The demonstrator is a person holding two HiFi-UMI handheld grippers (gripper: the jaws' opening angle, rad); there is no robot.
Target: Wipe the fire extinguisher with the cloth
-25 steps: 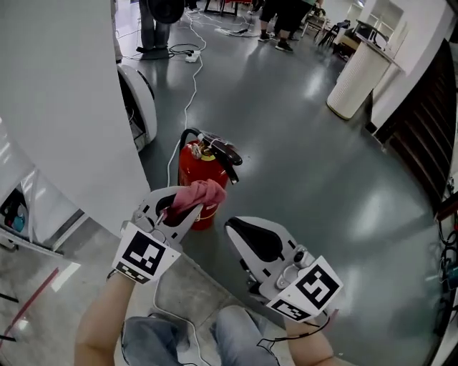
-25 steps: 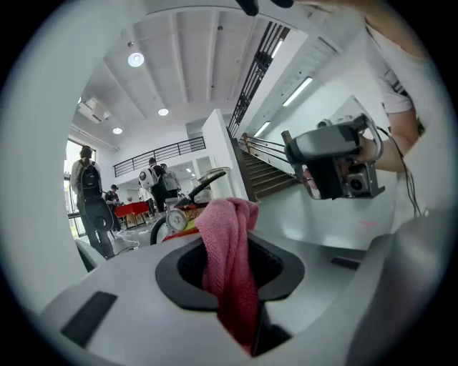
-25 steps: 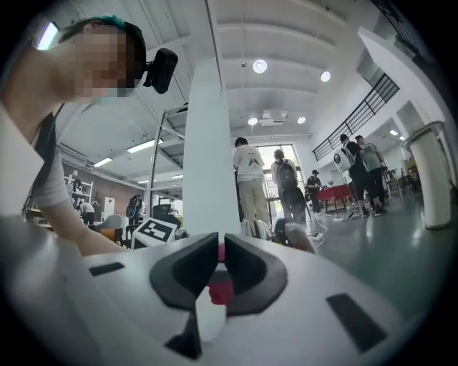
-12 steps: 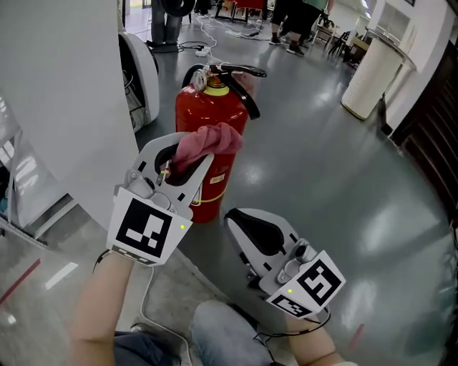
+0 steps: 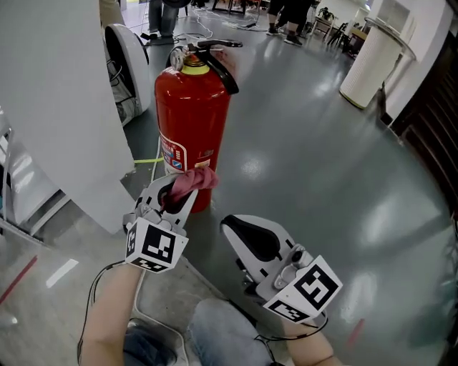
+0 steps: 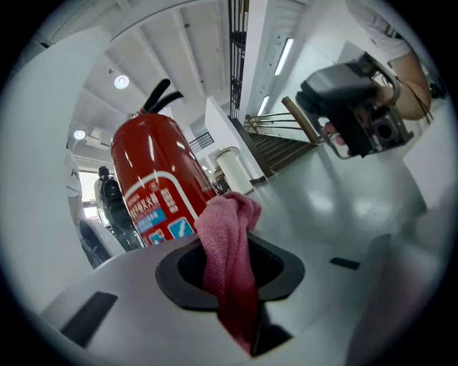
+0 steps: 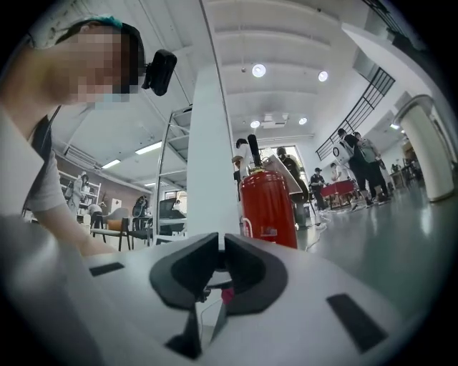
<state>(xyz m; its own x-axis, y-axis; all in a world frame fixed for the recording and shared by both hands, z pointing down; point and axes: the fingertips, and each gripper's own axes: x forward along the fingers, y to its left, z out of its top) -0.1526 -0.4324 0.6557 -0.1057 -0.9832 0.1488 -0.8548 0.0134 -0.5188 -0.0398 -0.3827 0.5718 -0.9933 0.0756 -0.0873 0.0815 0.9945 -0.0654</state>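
A red fire extinguisher point(image 5: 192, 121) with a black handle stands upright on the grey floor beside a white pillar point(image 5: 57, 93). My left gripper point(image 5: 184, 189) is shut on a pink cloth point(image 5: 193, 179), and the cloth's bunched end sits at the low front of the cylinder. In the left gripper view the pink cloth point(image 6: 229, 250) rises between the jaws, with the extinguisher point(image 6: 154, 182) close behind it. My right gripper point(image 5: 232, 227) is shut and empty, low and to the right of the extinguisher. The right gripper view shows the extinguisher point(image 7: 267, 204) ahead of the right gripper point(image 7: 220, 246).
A white rounded machine point(image 5: 123, 53) stands behind the pillar at the left. A white cylindrical column point(image 5: 366, 61) is at the far right. Cables point(image 5: 215, 18) and people's legs point(image 5: 283, 14) show at the back. The person's knees point(image 5: 215, 332) are at the bottom.
The left gripper with the cloth has dropped from the extinguisher's upper body to its lower front. The right gripper has stayed put.
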